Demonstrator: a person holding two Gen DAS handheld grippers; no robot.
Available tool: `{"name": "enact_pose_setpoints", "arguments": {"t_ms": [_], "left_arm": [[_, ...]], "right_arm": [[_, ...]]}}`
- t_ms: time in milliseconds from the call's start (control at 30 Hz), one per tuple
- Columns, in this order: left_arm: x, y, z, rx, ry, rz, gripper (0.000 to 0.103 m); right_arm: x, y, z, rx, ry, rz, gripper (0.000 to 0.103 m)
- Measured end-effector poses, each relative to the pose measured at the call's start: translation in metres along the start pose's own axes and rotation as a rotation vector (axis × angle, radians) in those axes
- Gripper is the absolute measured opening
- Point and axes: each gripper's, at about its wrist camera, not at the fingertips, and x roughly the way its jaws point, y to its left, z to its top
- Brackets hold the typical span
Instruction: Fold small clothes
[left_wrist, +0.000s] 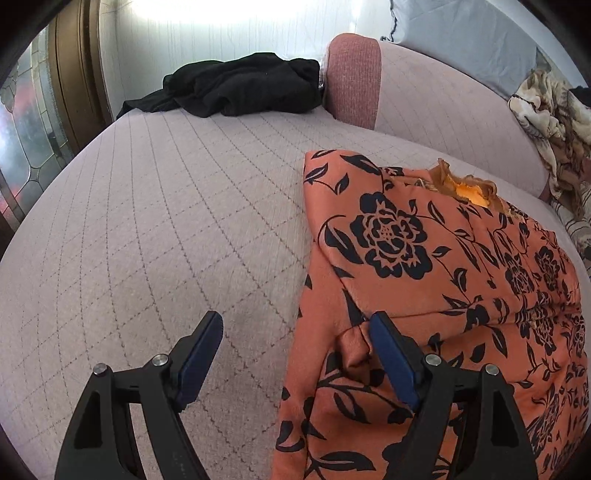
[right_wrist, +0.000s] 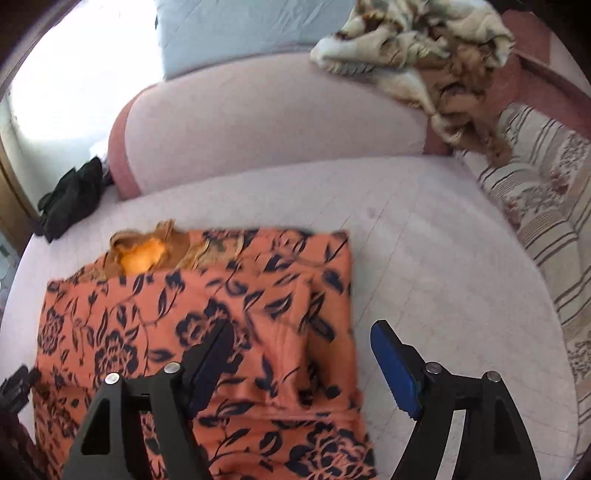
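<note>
- Left wrist view: the left gripper (left_wrist: 295, 334) stands released, nothing between its pads. The orange floral garment (left_wrist: 443, 280) lies on the pink quilted sofa seat (left_wrist: 147, 221), its left edge under the gripper's right finger; the long axis runs away toward the backrest, neckline at the far end.
- Right wrist view: the right gripper (right_wrist: 301, 341) is likewise released, straddling the garment's right edge (right_wrist: 347, 295). Both hands sit at the near end, one over each side.

Open left tool (left_wrist: 295, 354) straddles orange floral garment's (left_wrist: 424, 266) edge on pink sofa (left_wrist: 166, 221).
</note>
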Motion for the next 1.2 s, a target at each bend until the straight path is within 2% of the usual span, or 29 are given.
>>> {"name": "enact_pose_setpoints", "arguments": {"t_ms": [33,67,100,200,233,267,300,333,367,400,467,500,533,567,633,700,767,833,1000,1100,1200], "left_arm": [[-0.002,0.001,0.0,-0.004,-0.006,-0.002,0.082],[-0.003,0.001,0.0,-0.007,-0.012,-0.005,0.082],[-0.004,0.002,-0.001,-0.008,-0.013,-0.005,0.082],[-0.003,0.0,-0.003,-0.001,-0.005,-0.001,0.082],[-0.003,0.0,-0.003,-0.001,-0.004,-0.002,0.082],[-0.002,0.0,-0.002,0.0,-0.002,-0.004,0.082],[-0.001,0.0,0.0,0.001,-0.001,-0.008,0.082],[-0.002,0.0,-0.001,-0.001,-0.001,-0.009,0.082],[-0.001,0.001,0.0,-0.003,-0.003,-0.009,0.082],[-0.001,0.001,0.0,-0.005,-0.002,-0.011,0.082],[0.0,0.0,0.002,-0.005,0.003,-0.009,0.082],[0.0,-0.001,0.002,-0.002,0.003,-0.009,0.082],[0.0,-0.002,0.002,0.005,-0.001,-0.01,0.082],[-0.001,-0.003,0.002,0.012,-0.005,-0.009,0.082],[-0.001,-0.003,0.002,0.014,-0.007,-0.01,0.082],[-0.003,-0.002,0.003,0.0,-0.012,-0.015,0.082],[-0.008,0.001,0.002,-0.018,-0.029,-0.026,0.082],[-0.017,0.005,0.0,-0.037,-0.049,-0.039,0.082],[-0.067,0.021,-0.024,-0.067,-0.062,-0.085,0.082],[-0.112,0.033,-0.051,-0.069,-0.064,-0.112,0.082],[-0.149,0.045,-0.09,-0.054,-0.047,-0.11,0.082]], "right_arm": [[-0.002,-0.004,0.008,0.023,-0.02,0.018,0.08],[-0.004,-0.006,0.011,0.05,-0.034,0.076,0.08],[-0.002,-0.006,0.014,0.07,-0.017,0.172,0.08],[0.028,0.001,0.021,0.122,0.105,0.452,0.08],[0.041,0.004,0.021,0.13,0.133,0.491,0.078],[0.061,-0.002,0.02,0.156,0.169,0.476,0.078],[0.082,-0.018,0.018,0.237,0.211,0.403,0.076],[0.091,-0.033,0.014,0.335,0.218,0.403,0.068],[0.088,-0.044,0.013,0.421,0.178,0.441,0.068],[0.076,-0.045,0.014,0.439,0.12,0.452,0.07],[0.063,-0.032,0.018,0.36,0.078,0.505,0.078],[0.07,-0.022,0.02,0.294,0.115,0.545,0.082],[0.081,-0.017,0.02,0.256,0.171,0.502,0.081],[0.095,-0.022,0.019,0.274,0.213,0.44,0.077],[0.091,-0.035,0.018,0.401,0.158,0.465,0.077],[0.064,-0.025,0.017,0.357,0.094,0.428,0.079],[0.04,-0.014,0.008,0.29,0.087,0.468,0.079],[0.012,-0.012,-0.013,0.241,0.079,0.472,0.079],[-0.059,-0.025,-0.086,0.085,0.118,0.382,0.079],[-0.093,-0.053,-0.137,0.017,0.172,0.338,0.079],[-0.113,-0.094,-0.178,0.021,0.216,0.298,0.079]]}}
